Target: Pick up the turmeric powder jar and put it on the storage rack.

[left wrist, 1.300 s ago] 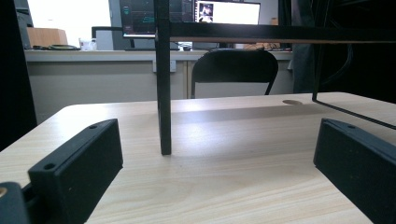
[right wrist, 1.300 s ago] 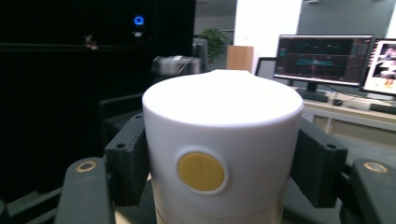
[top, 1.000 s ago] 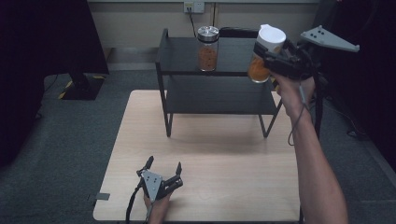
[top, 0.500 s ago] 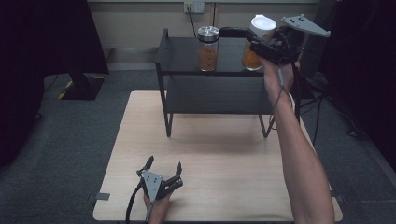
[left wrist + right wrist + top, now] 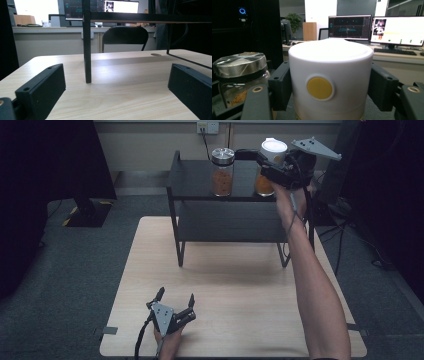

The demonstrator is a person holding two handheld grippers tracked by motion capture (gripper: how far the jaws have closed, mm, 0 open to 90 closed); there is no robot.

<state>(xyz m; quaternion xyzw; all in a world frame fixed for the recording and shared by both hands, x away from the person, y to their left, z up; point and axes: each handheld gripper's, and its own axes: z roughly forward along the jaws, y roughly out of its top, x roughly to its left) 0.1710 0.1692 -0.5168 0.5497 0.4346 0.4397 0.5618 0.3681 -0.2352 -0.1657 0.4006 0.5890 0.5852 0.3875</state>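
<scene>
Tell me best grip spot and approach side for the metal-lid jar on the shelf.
Probably the metal lid of the jar, or the glass just under it, jaws level, from the table side. It stands upright near the shelf front edge; the white-lid jar, in the right gripper, stands close on one side, so straddle front to back.

I see a white lid (image 5: 330, 75) with a yellow dot, a silver-lidded jar (image 5: 222, 171) of orange contents, a black shelf (image 5: 200, 182), and a pale wood-grain table (image 5: 240, 300).

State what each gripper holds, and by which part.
Right gripper clamps the white-lidded jar by its lid. Left gripper holds nothing, jaws open.
</scene>
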